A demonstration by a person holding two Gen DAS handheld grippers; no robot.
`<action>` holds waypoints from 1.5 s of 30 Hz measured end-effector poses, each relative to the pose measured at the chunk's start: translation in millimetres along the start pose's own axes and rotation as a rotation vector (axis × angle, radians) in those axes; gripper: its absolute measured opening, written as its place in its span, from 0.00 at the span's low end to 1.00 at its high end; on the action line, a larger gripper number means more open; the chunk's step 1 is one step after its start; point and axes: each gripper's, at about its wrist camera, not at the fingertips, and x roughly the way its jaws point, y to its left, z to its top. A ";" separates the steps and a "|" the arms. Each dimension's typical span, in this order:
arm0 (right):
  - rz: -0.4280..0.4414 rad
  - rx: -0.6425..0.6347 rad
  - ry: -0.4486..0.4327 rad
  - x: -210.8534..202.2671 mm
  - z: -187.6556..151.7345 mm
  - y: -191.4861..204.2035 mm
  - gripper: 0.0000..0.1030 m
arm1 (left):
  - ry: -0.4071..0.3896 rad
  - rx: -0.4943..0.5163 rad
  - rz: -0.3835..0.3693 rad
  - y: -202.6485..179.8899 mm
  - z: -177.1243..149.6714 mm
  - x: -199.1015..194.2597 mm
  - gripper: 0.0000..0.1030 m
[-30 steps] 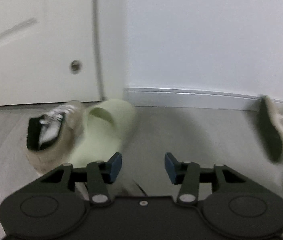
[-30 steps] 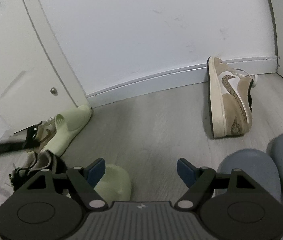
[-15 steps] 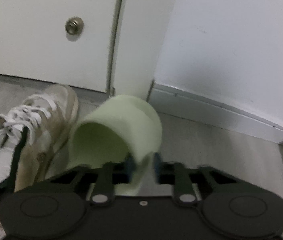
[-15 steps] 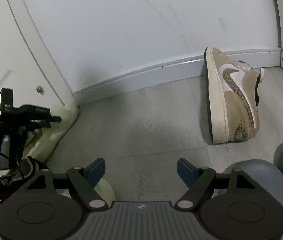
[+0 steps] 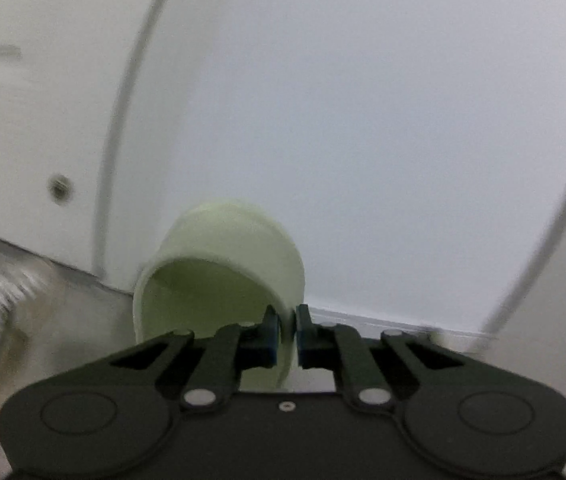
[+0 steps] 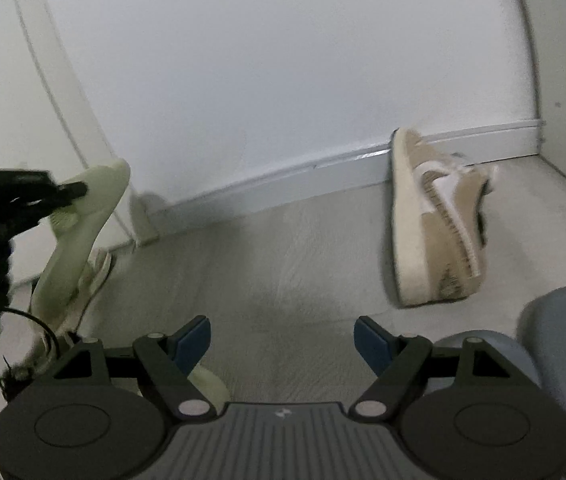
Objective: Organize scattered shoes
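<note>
One slide (image 5: pixel 219 264) clamped in the left gripper (image 5: pixel 287 334), right gripper (image 6: pixel 281 344) agape, sneaker (image 6: pixel 431 220) beyond its fingers unsorted.

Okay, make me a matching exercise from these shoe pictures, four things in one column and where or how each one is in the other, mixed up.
1 green slipper
2 tan sneaker
3 left gripper
4 right gripper

a open, holding nothing
b on its side by the baseboard
c lifted off the floor
d shut on the slipper's edge

Pairs: 1-c, 2-b, 3-d, 4-a
</note>
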 end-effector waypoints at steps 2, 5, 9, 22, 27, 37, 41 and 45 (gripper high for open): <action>-0.020 -0.006 -0.038 -17.1 3.2 -5.2 0.78 | 0.032 -0.033 -0.068 -26.7 -22.5 -18.4 0.08; -0.053 -0.011 -0.086 -41.8 7.1 -13.6 0.78 | 0.092 -0.133 -0.090 -55.0 -63.3 -36.9 0.08; -0.099 0.011 -0.135 -75.2 9.3 -30.8 0.78 | 0.191 -0.168 -0.083 -79.7 -120.4 -46.9 0.09; -0.157 0.055 -0.154 -101.0 -4.4 -62.4 0.78 | 0.297 -0.094 -0.007 -124.4 -196.0 -24.9 0.08; -0.145 0.042 -0.143 -96.2 -4.9 -59.2 0.78 | 0.315 -0.100 0.018 -125.9 -204.1 -17.1 0.08; -0.134 0.016 -0.110 -84.7 -6.5 -47.3 0.78 | 0.313 -0.039 0.033 -114.6 -219.4 16.0 0.08; -0.119 0.002 -0.083 -79.5 -7.7 -41.2 0.78 | 0.343 0.008 0.022 -109.9 -213.2 6.4 0.33; -0.078 -0.025 -0.064 -81.1 -9.9 -29.4 0.78 | 0.357 0.026 -0.027 -89.5 -202.0 -34.1 0.41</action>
